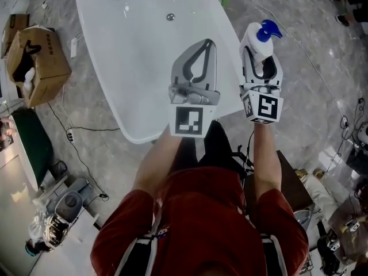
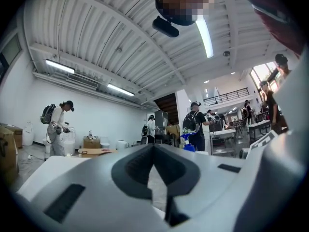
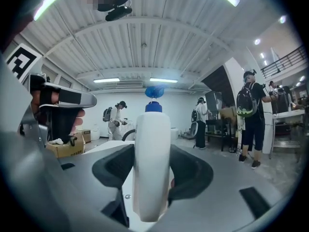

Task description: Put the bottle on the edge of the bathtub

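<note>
The right gripper [image 1: 261, 62] is clamped on the white bottle [image 1: 257, 43], which it holds roughly upright with the blue pump on top. The bottle hangs in the air just right of the bathtub's right rim [image 1: 232, 53]. That rim lies to its left and seemingly lower, nearest this gripper. The left gripper [image 1: 206, 45], jaws together and empty, hangs over the tub. No label shows on the bottle, and the print on the cardboard box [image 1: 37, 62] is too small to read.

Red short-sleeved shirt [image 1: 201, 211], black trousers [image 1: 214, 147], black-and-white shoulder straps [image 1: 150, 247]. Grey plastic left gripper [image 1: 207, 43] and right gripper [image 1: 260, 55]: dark inner pads, black-and-white square-marker cubes [image 1: 188, 121].
</note>
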The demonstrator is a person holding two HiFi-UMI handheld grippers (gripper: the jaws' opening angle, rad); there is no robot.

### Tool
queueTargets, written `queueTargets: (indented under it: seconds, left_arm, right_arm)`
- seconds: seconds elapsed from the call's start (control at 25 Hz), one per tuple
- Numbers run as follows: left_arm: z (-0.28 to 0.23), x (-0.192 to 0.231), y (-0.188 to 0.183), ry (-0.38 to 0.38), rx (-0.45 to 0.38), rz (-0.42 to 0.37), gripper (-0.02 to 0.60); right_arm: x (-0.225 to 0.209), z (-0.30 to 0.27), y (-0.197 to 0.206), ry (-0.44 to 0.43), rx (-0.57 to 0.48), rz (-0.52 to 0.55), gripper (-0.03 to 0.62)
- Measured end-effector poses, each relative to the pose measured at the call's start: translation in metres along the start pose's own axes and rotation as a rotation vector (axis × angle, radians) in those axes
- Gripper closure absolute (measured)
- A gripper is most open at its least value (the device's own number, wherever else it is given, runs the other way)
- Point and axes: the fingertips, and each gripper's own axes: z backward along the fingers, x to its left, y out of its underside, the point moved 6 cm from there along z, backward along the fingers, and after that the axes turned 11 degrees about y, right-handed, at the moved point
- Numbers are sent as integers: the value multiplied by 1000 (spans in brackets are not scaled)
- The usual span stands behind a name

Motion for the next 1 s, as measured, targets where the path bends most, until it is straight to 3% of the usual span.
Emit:
queueTargets:
  seconds: [0.32, 0.64, 1.0]
  left_arm:
    - [-6, 17, 46, -31, 59, 58, 565]
    - [-3, 25, 94, -53, 109, 58, 565]
    - [14, 42, 126, -67, 144, 114, 565]
  right_arm:
    - [9, -33, 60, -19, 69, 1, 355]
    - [13, -77, 125, -35, 119, 23, 355]
    - [30, -115, 166, -31, 127, 61, 355]
